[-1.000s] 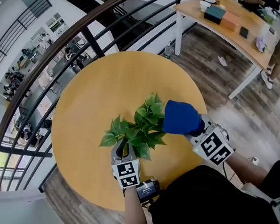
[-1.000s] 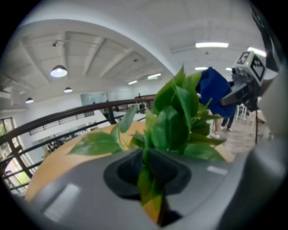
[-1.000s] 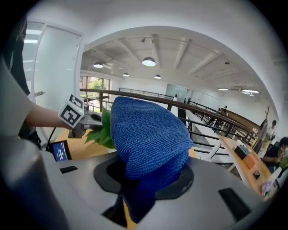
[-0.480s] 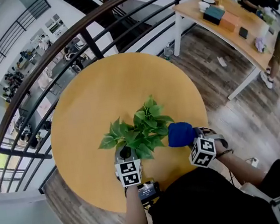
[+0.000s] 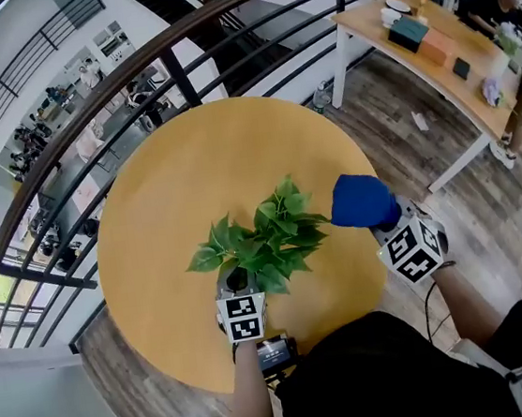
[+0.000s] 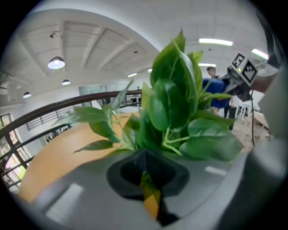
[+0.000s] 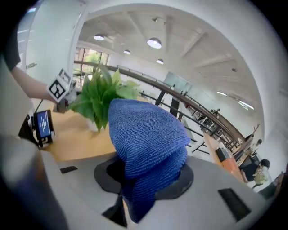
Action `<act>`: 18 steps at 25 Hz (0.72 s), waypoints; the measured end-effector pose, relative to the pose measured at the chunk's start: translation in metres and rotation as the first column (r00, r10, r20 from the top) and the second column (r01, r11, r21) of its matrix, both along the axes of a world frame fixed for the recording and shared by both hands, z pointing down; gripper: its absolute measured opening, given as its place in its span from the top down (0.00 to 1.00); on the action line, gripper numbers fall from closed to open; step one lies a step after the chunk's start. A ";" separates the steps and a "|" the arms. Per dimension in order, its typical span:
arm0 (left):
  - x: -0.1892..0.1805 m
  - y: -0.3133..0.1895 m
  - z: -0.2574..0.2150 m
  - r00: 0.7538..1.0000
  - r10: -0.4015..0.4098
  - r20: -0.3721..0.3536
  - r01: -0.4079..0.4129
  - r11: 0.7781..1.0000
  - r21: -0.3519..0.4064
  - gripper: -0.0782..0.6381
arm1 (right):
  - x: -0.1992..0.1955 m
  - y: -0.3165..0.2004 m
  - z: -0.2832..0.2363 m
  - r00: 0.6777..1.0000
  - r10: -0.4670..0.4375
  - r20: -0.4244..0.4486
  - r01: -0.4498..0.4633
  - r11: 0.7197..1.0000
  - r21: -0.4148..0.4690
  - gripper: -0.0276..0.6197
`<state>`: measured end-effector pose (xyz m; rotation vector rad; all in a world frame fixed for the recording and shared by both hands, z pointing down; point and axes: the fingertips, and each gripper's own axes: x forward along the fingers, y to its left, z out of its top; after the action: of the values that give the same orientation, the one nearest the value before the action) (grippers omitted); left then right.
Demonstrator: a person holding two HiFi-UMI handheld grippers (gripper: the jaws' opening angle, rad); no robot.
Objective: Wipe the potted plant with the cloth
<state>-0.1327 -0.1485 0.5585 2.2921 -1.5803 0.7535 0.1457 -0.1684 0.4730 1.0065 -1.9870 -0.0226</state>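
- cloth [image 7: 144, 134]: blue knitted fabric, ribbed, matt, coarse
- potted plant [image 6: 173, 96]: smooth, waxy green leaves with a soft sheen
- left claw [image 6: 147, 177] and right claw [image 7: 137, 184]: matt grey plastic shells, black matt recesses
- tabletop [image 5: 191, 174]: smooth pale wood, satin finish
- railing [image 5: 144, 61]: dark metal bars, brown wooden handrail
- floor [image 5: 391, 111]: grey-brown wood planks

Bright, even light is filling the head view, the potted plant [image 5: 267, 238] is throwing only a faint shadow on the table [image 5: 173, 185], and the railing [image 5: 179, 78] is bowing with wide-angle distortion. In both gripper views ceiling lamps [image 6: 56, 63] are glaring white, black vignetting is closing round the corners, and the grey foreground is blurring, while the cloth [image 7: 144, 130] is showing its weave sharply.
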 end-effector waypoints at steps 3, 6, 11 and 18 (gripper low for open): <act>0.004 -0.001 0.001 1.000 0.005 0.003 -0.005 1.000 -0.005 0.89 | -0.023 -0.008 -0.044 0.990 -0.042 0.131 0.034 0.997 0.067 0.75; 0.003 -0.002 0.001 1.000 0.000 0.010 0.000 1.000 -0.005 0.89 | -0.053 -0.001 -0.028 0.987 -0.125 0.103 0.123 0.992 0.024 0.75; -0.002 -0.003 0.002 1.000 -0.008 0.024 0.009 1.000 -0.005 0.89 | -0.068 0.038 0.073 0.976 -0.210 -0.061 0.194 0.962 -0.193 0.75; 0.003 -0.005 0.003 1.000 -0.001 0.026 0.001 1.000 -0.005 0.89 | -0.008 0.051 0.119 0.966 -0.153 -0.210 0.093 0.958 -0.270 0.75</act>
<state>-0.1297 -0.1532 0.5614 2.2865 -1.5887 0.7887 0.1382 -0.1171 0.5924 0.6784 -1.7838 0.0494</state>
